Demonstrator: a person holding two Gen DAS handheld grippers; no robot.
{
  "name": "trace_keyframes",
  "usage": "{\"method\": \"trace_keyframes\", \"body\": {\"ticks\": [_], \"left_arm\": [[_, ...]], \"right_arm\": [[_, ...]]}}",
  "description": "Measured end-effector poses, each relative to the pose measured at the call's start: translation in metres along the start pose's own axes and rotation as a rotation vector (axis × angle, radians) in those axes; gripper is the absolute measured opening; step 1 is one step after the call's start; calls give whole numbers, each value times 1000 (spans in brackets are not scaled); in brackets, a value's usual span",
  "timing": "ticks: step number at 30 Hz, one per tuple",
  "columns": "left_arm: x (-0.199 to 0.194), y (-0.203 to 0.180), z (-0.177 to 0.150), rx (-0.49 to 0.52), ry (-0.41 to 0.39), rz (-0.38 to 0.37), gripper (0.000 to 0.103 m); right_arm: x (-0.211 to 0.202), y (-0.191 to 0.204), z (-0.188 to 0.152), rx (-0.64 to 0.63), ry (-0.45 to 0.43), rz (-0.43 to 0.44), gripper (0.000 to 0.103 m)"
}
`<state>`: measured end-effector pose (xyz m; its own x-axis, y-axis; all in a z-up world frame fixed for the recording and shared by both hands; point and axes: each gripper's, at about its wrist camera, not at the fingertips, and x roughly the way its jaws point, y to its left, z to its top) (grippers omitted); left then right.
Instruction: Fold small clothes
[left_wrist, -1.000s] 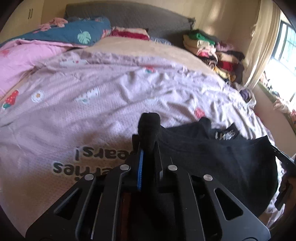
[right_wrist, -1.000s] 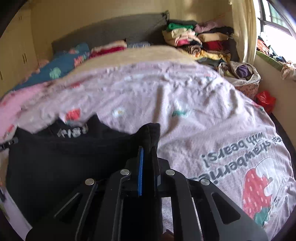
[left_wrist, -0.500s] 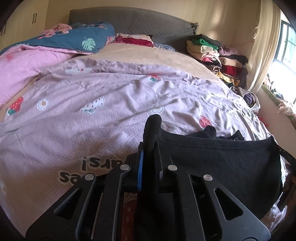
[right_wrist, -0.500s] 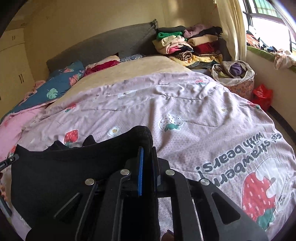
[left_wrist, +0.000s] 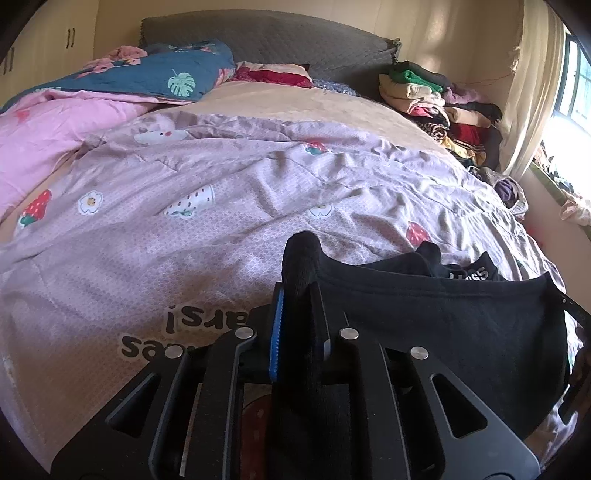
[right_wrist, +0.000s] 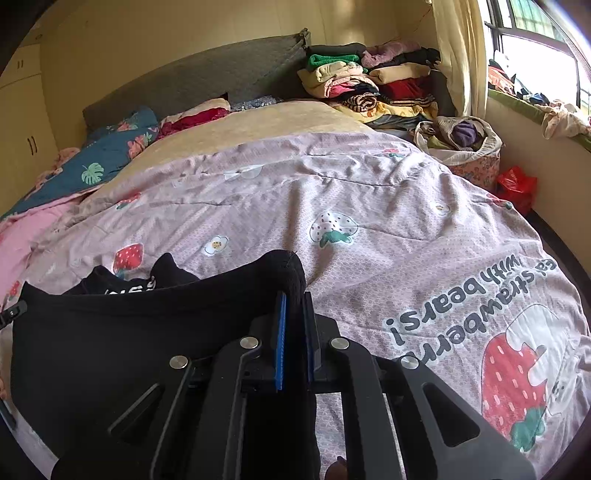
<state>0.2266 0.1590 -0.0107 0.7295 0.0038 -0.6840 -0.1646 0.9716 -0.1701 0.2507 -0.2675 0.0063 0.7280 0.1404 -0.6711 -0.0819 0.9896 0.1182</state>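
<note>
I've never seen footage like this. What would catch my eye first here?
First, the black garment, stretched in the foreground between the left hand-held gripper and the right hand-held gripper, each shut on one corner. Beneath lies a pink strawberry-print quilt covering the bed. At the far right corner by the headboard sits a colourful pile of folded clothes.

Garment (left_wrist: 461, 325) stretched between left gripper (left_wrist: 298, 306) and right gripper (right_wrist: 291, 314), each clamped on one upper corner, over the near edge of the quilt (left_wrist: 221, 206). Garment's far part rests on the quilt. Quilt covers the bed's near half; folded blanket (left_wrist: 140, 77) at far left corner, headboard (left_wrist: 258, 40) behind. Clothes pile (right_wrist: 369, 85) at far right corner; basket (right_wrist: 461, 144) beside the right edge.
</note>
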Motion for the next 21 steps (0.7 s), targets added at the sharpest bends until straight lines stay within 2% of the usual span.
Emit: {"method": "trace_keyframes", "body": {"ticks": [5, 6, 7, 9, 11, 13, 18, 21], "left_arm": [[-3, 8, 0, -27, -3, 23, 7], [-4, 9, -1, -27, -4, 27, 8], [-5, 10, -1, -28, -3, 32, 9], [-8, 13, -2, -36, -1, 34, 16], [-10, 14, -4, -43, -2, 36, 21], [-13, 16, -5, -47, -1, 36, 24], [-25, 20, -8, -65, -1, 25, 48], [-34, 22, -10, -78, 6, 7, 59]], "right_arm": [[4, -2, -2, 8, 25, -28, 9], [4, -3, -3, 12, 26, -30, 11], [3, -5, -3, 20, 25, -40, 20], [0, -9, -3, 33, 18, -62, 36], [-5, -15, -2, 52, 12, -63, 36], [-10, -20, -2, 78, 6, -53, 43], [-26, -25, -2, 99, -16, -35, 48], [-37, -25, -5, 106, -24, -18, 52]]}}
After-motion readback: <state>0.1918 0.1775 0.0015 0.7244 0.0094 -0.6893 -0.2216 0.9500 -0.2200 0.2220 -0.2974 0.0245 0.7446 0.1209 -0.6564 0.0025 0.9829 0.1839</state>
